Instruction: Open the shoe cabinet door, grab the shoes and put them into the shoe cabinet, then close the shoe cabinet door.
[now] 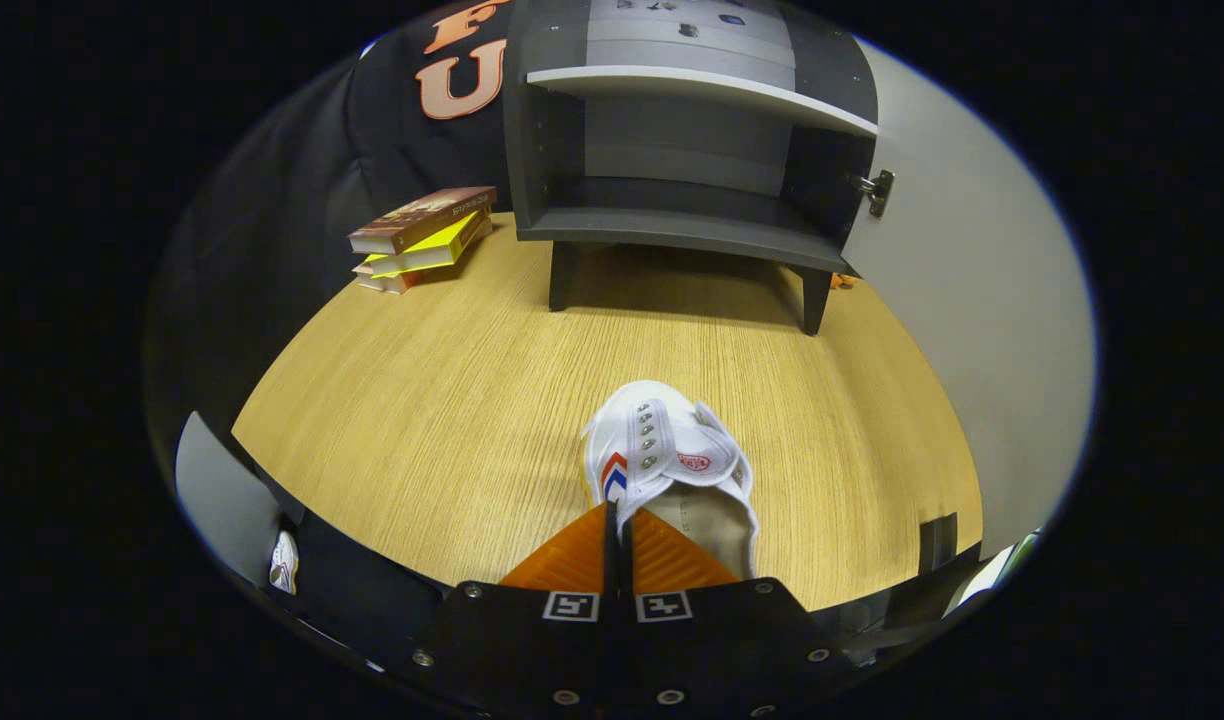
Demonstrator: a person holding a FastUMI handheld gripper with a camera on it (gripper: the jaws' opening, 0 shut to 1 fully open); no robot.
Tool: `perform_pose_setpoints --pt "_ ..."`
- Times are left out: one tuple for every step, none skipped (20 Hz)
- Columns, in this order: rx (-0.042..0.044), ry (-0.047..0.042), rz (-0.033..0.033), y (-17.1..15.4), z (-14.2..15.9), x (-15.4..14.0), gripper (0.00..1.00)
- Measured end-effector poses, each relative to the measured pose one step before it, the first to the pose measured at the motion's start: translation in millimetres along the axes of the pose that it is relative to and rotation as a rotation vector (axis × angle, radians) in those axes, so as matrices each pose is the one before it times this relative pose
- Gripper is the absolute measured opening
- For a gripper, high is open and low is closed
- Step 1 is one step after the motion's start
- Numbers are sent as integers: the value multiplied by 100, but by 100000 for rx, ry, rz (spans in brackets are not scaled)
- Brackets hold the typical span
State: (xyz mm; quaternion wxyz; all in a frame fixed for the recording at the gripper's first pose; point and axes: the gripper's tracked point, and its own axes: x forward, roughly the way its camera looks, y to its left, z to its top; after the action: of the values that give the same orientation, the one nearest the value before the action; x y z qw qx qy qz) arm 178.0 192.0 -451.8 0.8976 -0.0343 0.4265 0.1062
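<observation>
Hand-held gripper [617, 525] clamped on white shoe [672, 460], red tongue logo unreadable

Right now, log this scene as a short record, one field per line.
gripper: gripper shut on the side wall of the white shoe
shoe: white canvas, toe pointing toward the cabinet
cabinet: dark shoe cabinet beyond the shoe, shelves bare
door: pale door swung open, on the cabinet's hinge side
books: stack of books beside the cabinet
surface: wooden table
task stage: shoe gripped, not yet in the cabinet
</observation>
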Motion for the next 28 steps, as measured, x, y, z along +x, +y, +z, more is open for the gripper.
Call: perform_pose_setpoints --pt "-424 -498 765 21 82 -464 0" --pt "-414 -1078 -206 -232 112 -646 0" --pt "474 -1082 248 -148 396 -414 0" --pt "390 -1298 -71 -135 274 -724 0" --pt "-486 -588 -63 -190 433 -515 0" --pt "-1165 -985 -505 -357 361 -570 0" --pt "-713 -1528 -787 -209 759 -354 0" --pt "-31 -1077 128 -111 890 -481 0" --pt "991 -2832 -919 -377 1277 -364 0" --pt "85 -1449 -113 -61 1163 -516 0" --pt "-624 -2533 -183 -187 1422 -382 0" --pt "-1590 -2307 -618 -359 1410 -517 0" --pt "-1535 -2182 -772 -323 1619 -273 0" --pt "-295 -2181 -371 -318 1526 -372 0" --pt "235 -2771 -856 -251 1791 -251 0" --pt "-25 -1866 -190 -197 1767 -185 0" --pt "420 -2869 -437 -209 1803 -64 0" --pt "-587 -1592 -774 -303 1624 -86 0" --pt "-213 -2586 -94 -124 1937 150 0" --pt "-193 -2799 -651 -304 1808 33 0" --pt "-1018 -1119 -179 -81 1476 282 0" --pt "-115 -2981 -241 -216 1619 267 0" --pt "-1283 -1397 -550 -78 1322 451 0" --pt "-1064 -1418 -111 -161 1374 383 0" --pt "36 -1827 -93 -54 1339 185 0" --pt "-152 -814 331 0 1172 552 0" --pt "305 -478 1123 480 944 -290 0" --pt "-351 -274 643 153 539 36 0"
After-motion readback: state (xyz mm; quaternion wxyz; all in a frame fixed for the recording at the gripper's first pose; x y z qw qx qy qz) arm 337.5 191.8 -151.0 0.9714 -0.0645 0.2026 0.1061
